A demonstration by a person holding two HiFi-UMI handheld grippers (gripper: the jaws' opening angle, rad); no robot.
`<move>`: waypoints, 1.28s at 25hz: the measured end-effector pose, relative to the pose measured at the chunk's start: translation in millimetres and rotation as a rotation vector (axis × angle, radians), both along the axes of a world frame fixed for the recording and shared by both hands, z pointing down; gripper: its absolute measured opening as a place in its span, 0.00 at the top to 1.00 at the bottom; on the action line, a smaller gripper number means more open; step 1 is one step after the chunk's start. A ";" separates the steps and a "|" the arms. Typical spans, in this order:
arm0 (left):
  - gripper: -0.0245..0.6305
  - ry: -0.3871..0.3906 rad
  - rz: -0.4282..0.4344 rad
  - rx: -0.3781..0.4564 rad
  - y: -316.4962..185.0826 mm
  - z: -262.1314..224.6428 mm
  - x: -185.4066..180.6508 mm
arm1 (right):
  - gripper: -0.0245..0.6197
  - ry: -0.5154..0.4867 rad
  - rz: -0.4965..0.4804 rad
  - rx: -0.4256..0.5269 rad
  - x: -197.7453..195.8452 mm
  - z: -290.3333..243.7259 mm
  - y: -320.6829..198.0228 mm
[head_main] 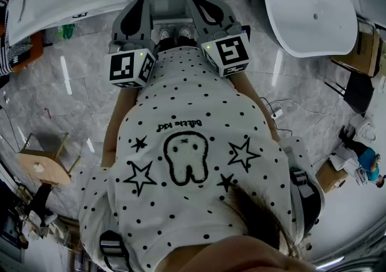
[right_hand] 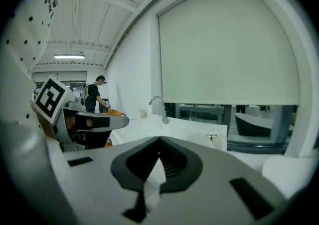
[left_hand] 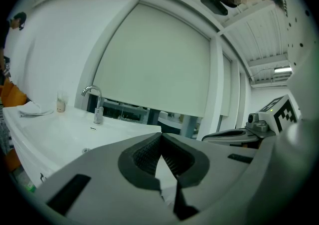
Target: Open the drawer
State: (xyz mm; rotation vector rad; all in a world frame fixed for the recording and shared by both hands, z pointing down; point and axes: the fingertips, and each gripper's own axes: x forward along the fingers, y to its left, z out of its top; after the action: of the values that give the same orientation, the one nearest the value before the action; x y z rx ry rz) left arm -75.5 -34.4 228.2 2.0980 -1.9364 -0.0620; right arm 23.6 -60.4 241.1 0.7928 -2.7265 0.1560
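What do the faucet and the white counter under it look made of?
The faucet is likely chromed metal: shiny silver with bright highlights. The counter is smooth and white, perhaps ceramic or solid-surface: even sheen, no grain, so I can't say which.

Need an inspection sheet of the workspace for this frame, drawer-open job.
Surface: white counter with a faucet, mostly bare.
Job's things: no drawer can be made out in any view.
Clutter: small cup beside the faucet; a flat white item further left, too small to identify.
Grippers: left gripper shut, nothing between the jaws; right gripper shut, nothing between the jaws; the two are held side by side in front of the person.
Cables: white cable on the floor to the right.
Surroundings: grey marble floor, white basin, wooden stool, drawn roller blind, a second person in the background.
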 end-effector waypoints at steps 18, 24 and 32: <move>0.96 -0.001 -0.008 0.009 17.0 -0.2 -5.8 | 0.94 0.002 0.001 0.006 -4.1 0.4 15.4; 0.96 0.000 -0.002 0.016 15.3 -1.5 -3.8 | 0.94 0.001 0.007 0.012 -2.3 -0.5 13.8; 0.96 -0.001 0.001 0.020 14.6 -3.9 -5.1 | 0.94 -0.002 0.013 0.017 -3.1 -3.4 12.3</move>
State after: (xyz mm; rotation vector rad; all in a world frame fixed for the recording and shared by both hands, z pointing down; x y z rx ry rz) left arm -80.5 -19.8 224.3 2.1126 -1.9432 -0.0802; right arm 20.4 -48.0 237.7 0.8158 -2.7288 0.1361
